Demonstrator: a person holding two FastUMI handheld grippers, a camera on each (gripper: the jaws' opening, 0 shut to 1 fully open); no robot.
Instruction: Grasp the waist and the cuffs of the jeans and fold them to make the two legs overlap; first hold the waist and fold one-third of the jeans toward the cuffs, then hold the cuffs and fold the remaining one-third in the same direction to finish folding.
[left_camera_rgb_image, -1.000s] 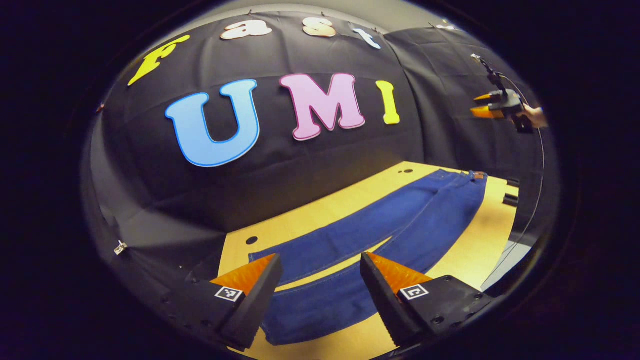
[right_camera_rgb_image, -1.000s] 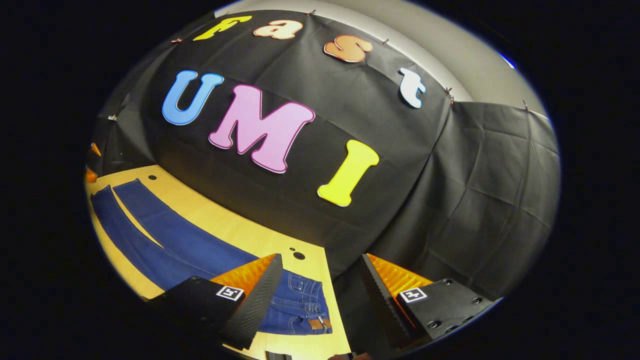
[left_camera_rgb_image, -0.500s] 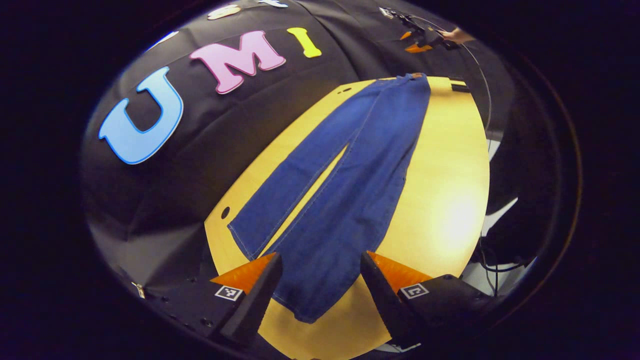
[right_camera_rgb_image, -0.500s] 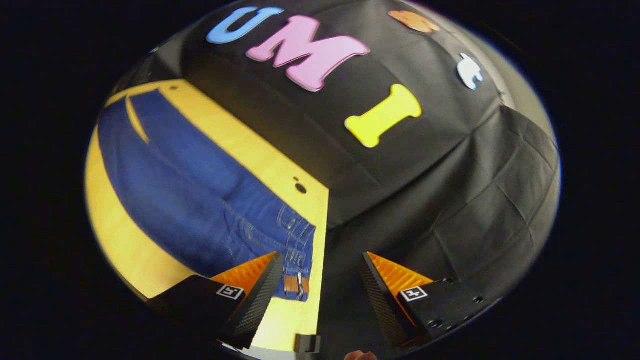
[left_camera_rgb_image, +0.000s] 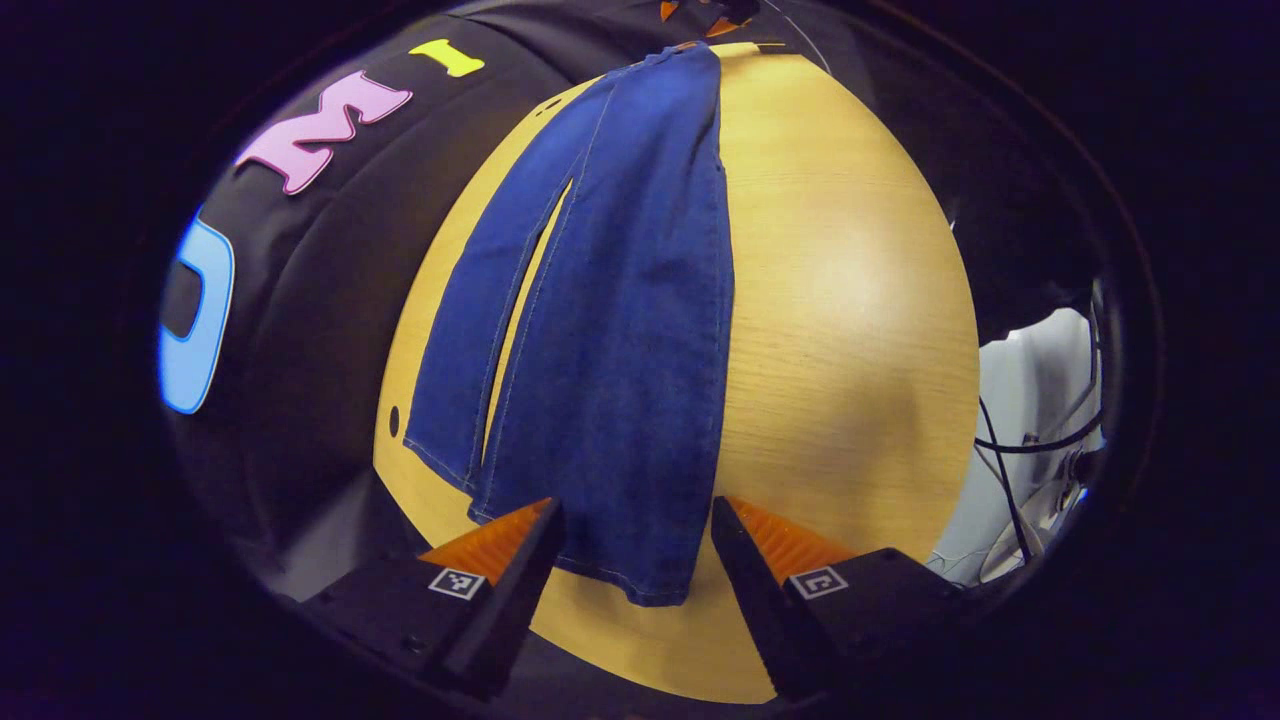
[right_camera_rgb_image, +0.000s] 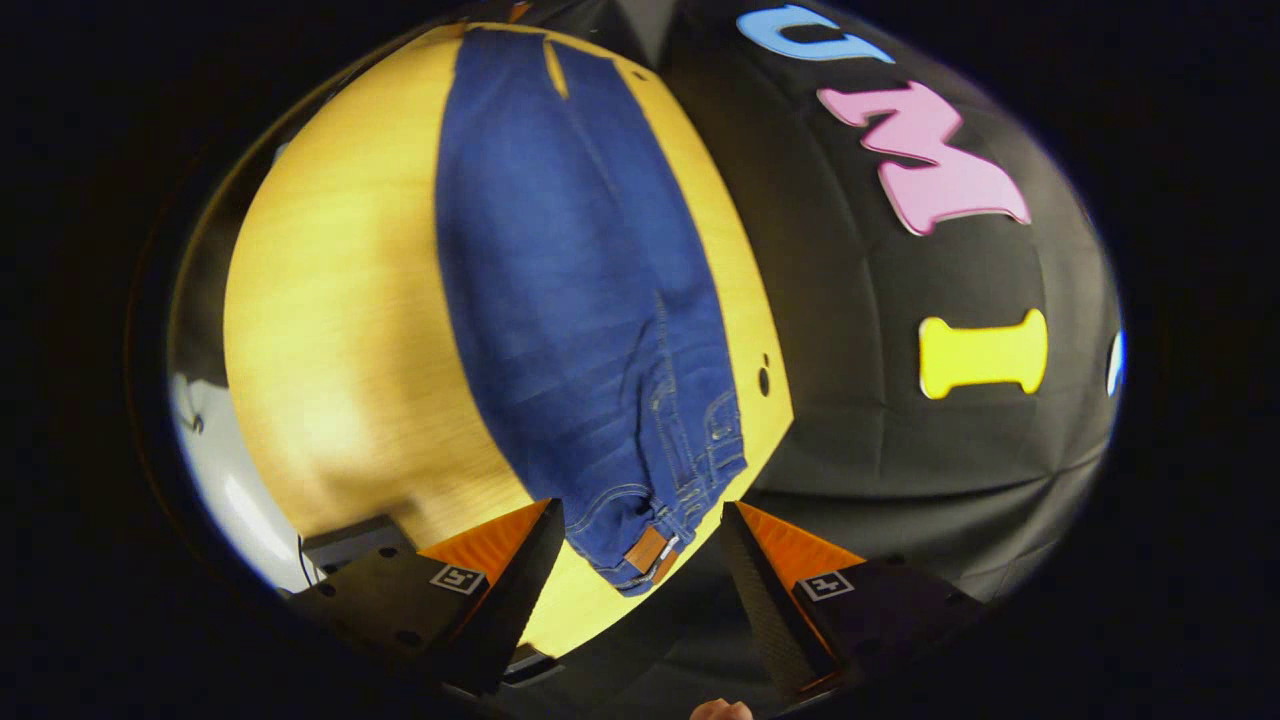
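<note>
Left gripper view, jeans (left_camera_rgb_image: 620, 330) cuffs (left_camera_rgb_image: 640, 585) between spread left tool (left_camera_rgb_image: 632, 535) fingers, waist (right_camera_rgb_image: 650, 545) between spread right tool (right_camera_rgb_image: 640, 535)

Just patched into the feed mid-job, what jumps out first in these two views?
The blue jeans lie flat lengthwise on the yellow wooden table, legs slightly apart. The left gripper hangs open over the cuffs. The right gripper hangs open over the waist with its brown patch.
</note>
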